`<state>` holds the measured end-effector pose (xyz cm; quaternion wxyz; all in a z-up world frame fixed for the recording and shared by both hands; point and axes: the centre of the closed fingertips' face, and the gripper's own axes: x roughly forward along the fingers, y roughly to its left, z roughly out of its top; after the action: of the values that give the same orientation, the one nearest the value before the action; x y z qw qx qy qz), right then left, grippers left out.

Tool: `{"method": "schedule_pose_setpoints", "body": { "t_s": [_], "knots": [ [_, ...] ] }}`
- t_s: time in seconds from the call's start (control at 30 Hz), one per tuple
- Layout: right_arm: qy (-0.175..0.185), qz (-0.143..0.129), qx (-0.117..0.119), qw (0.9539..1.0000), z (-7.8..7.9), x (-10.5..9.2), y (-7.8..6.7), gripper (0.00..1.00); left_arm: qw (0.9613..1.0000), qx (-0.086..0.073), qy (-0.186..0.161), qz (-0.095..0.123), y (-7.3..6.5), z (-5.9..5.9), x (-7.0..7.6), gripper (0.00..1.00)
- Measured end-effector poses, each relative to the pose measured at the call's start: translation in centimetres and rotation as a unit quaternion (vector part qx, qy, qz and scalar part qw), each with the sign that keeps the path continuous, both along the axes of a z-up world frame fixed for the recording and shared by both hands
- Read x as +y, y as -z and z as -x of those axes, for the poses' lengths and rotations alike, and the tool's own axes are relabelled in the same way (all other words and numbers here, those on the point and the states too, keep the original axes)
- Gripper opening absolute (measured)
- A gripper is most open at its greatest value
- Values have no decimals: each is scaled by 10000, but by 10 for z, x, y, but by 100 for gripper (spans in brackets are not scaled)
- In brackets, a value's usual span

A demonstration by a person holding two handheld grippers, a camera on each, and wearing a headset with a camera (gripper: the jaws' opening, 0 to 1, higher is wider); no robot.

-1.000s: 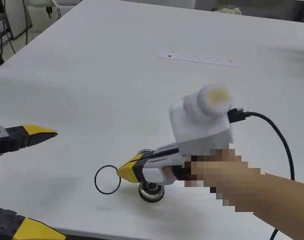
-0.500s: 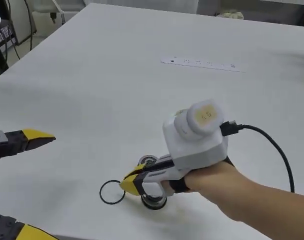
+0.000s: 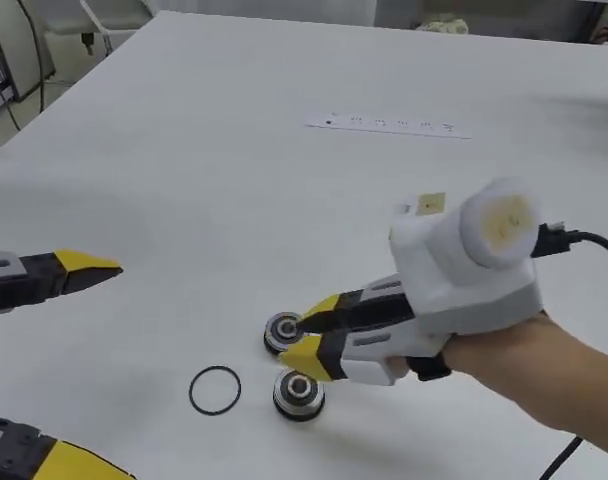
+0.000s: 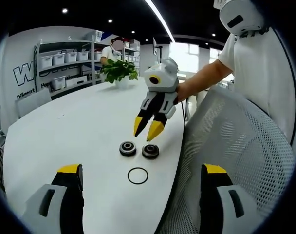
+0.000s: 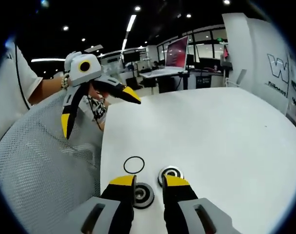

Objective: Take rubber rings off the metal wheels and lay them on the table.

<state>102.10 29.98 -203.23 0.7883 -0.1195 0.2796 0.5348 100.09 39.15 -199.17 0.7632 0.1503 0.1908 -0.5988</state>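
Two metal wheels (image 3: 284,330) (image 3: 298,393) stand side by side on the white table (image 3: 234,180). A thin black rubber ring (image 3: 215,390) lies flat just left of them, touching nothing. My right gripper (image 3: 306,335) hovers over the wheels from the right, jaws slightly apart and holding nothing. In its own view, the right gripper (image 5: 149,183) points down at both wheels (image 5: 143,194) (image 5: 170,173), with the ring (image 5: 134,165) beyond. My left gripper (image 3: 89,365) stands wide open at the left. The left gripper (image 4: 140,168) frames the ring (image 4: 138,176), the wheels (image 4: 127,148) (image 4: 150,151) and the right gripper (image 4: 147,130).
A white strip with markings (image 3: 389,125) lies far back on the table. A black cable (image 3: 594,250) trails from the right gripper. A mesh chair back (image 4: 226,146) stands at the table's near edge. Shelves and a plant are far off.
The right gripper has drawn back to the right and lifted off the near wheel, and its jaws have parted. The ring now lies free on the table. The left gripper has barely moved.
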Motion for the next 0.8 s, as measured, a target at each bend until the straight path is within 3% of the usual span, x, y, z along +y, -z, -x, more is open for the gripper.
{"method": "schedule_pose_setpoints", "body": {
  "t_s": [0.17, 0.27, 0.47, 0.67, 0.8],
  "knots": [
    [-81, 143, -156, 9997, 8, -14, 3, 24, 9998, -51, 205, -24, -3, 2, -10, 99],
    [-44, 205, -192, 9996, 10, -22, 9, 26, 9994, 115, 340, 30, -3, 7, -17, 96],
    [-86, 265, -249, 9993, 15, -27, 18, 30, 9973, 173, 717, -18, -3, 16, -34, 94],
    [-148, 289, -201, 9993, 21, -24, 30, 31, 9948, 125, 1010, -2, -5, 20, -53, 89],
    [-138, 254, -104, 9995, 23, -22, 36, 30, 9940, -66, 1091, 26, -2, 15, -65, 86]
  ]
}}
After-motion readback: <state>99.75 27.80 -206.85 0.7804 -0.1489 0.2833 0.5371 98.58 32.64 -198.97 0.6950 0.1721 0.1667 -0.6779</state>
